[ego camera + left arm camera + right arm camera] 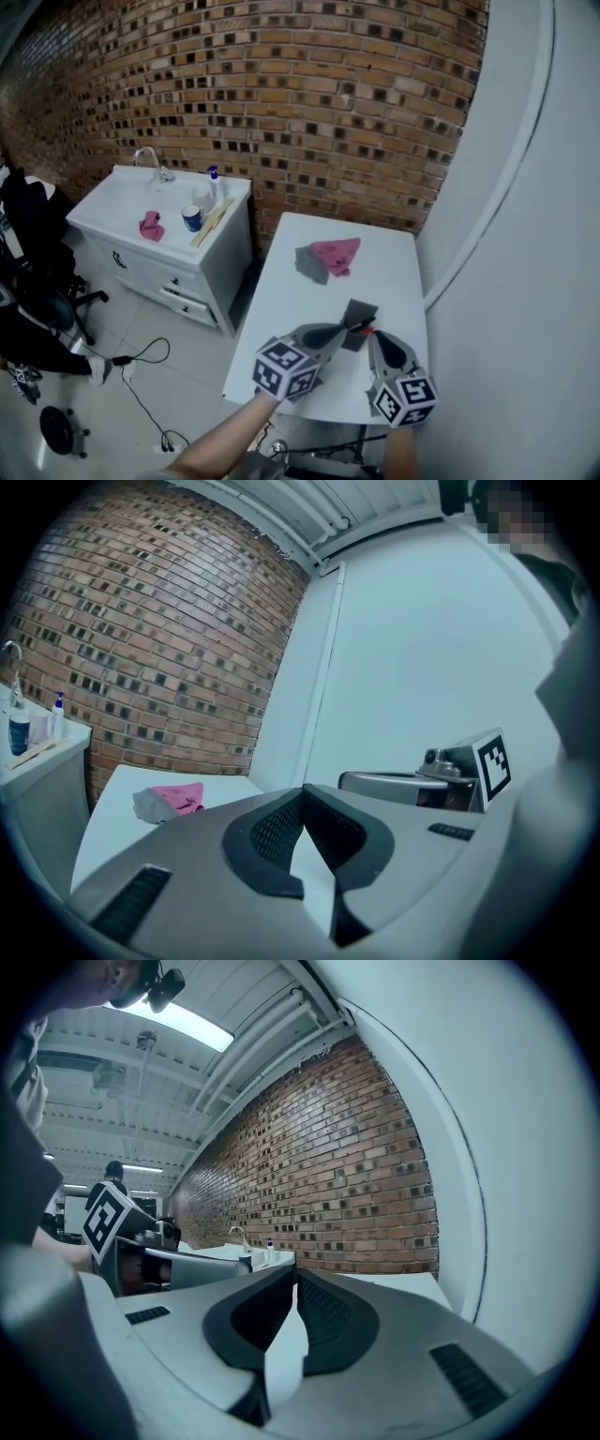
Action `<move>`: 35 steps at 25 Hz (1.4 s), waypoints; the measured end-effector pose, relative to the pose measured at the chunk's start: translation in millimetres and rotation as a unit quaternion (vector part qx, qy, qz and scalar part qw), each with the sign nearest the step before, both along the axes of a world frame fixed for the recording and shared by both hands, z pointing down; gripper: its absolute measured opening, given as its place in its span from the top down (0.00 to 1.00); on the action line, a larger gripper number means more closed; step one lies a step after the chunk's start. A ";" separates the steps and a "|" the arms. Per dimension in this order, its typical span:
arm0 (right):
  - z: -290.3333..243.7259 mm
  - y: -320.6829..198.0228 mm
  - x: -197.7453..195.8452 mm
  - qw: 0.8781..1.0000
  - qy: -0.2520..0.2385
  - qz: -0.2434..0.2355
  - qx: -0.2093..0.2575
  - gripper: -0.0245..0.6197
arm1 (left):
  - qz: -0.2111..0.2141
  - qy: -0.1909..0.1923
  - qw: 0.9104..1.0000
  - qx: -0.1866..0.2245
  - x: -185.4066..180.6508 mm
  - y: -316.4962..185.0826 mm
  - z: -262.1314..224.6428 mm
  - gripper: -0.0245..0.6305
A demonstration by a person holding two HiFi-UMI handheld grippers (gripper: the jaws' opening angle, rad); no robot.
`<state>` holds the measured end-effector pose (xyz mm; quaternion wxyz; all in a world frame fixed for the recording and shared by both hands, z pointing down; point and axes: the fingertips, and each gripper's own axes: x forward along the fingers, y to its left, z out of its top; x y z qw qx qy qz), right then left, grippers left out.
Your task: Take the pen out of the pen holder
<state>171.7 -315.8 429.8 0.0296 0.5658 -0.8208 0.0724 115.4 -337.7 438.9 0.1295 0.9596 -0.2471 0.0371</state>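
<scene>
In the head view a dark grey pen holder (360, 312) stands on the white table (309, 281), near its front right. A small red bit (367, 329) shows just in front of the holder, between the two gripper tips; I cannot tell whether it is the pen. My left gripper (358, 327) reaches in from the left with its tip at the holder's front edge. Its jaws (302, 791) meet with nothing between them. My right gripper (374, 336) sits just right of it, shut and empty (291, 1275). The holder is hidden in both gripper views.
A pink cloth (337, 253) and a grey cloth (310, 265) lie on the table's far half. A white sink cabinet (159, 234) with a faucet, bottle and blue cup stands to the left. A brick wall is behind, a white wall (525, 281) to the right, and cables lie on the floor.
</scene>
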 end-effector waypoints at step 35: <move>150.1 -81.8 43.7 0.989 0.050 0.048 -0.134 0.78 | -0.034 -0.024 0.998 -0.050 4.7 -31.9 57.8 0.96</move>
